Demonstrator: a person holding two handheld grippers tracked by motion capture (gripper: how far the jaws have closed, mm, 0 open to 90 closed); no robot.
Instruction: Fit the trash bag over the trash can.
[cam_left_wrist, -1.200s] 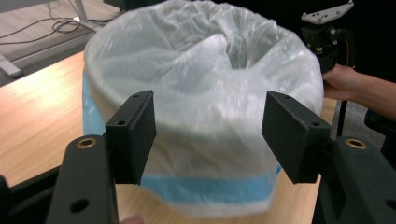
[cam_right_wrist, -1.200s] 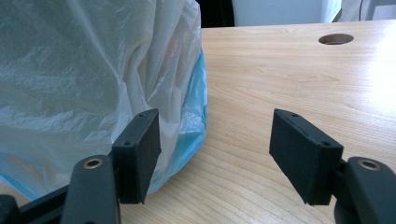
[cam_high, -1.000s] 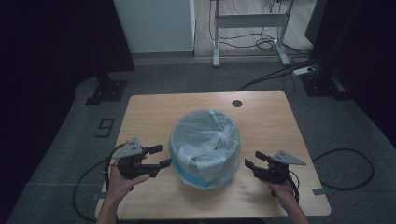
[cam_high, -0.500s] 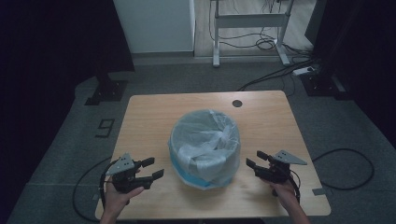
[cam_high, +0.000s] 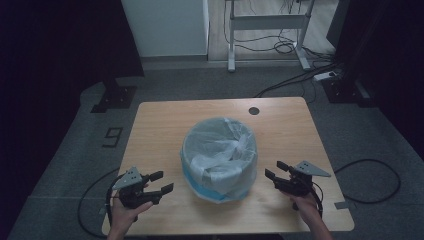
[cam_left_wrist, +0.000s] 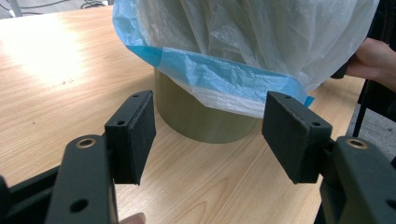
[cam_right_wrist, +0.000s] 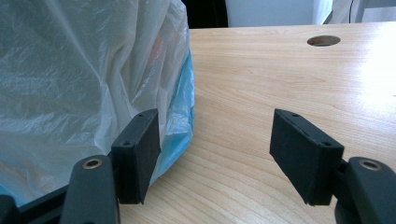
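Note:
A round bin (cam_high: 219, 159) lined with a white plastic bag with a blue hem stands at the middle of the wooden table (cam_high: 160, 125). In the left gripper view its olive wall (cam_left_wrist: 196, 116) shows below the bag's blue edge (cam_left_wrist: 219, 77). My left gripper (cam_high: 161, 182) is open near the front left corner, a short way left of the bin, nothing between its jaws. My right gripper (cam_high: 275, 169) is open just right of the bin; in the right gripper view the bag (cam_right_wrist: 84, 79) hangs beside its left pad (cam_right_wrist: 139, 151).
A round cable hole (cam_high: 254, 110) sits in the table's far right part. Beyond the table are a desk frame (cam_high: 265, 30) and cables on the floor (cam_high: 300, 75). A hand (cam_left_wrist: 373, 58) shows past the bin in the left gripper view.
My left gripper has drawn back from the bin's side toward the front left corner. The bin has settled slightly. The right gripper has barely moved.

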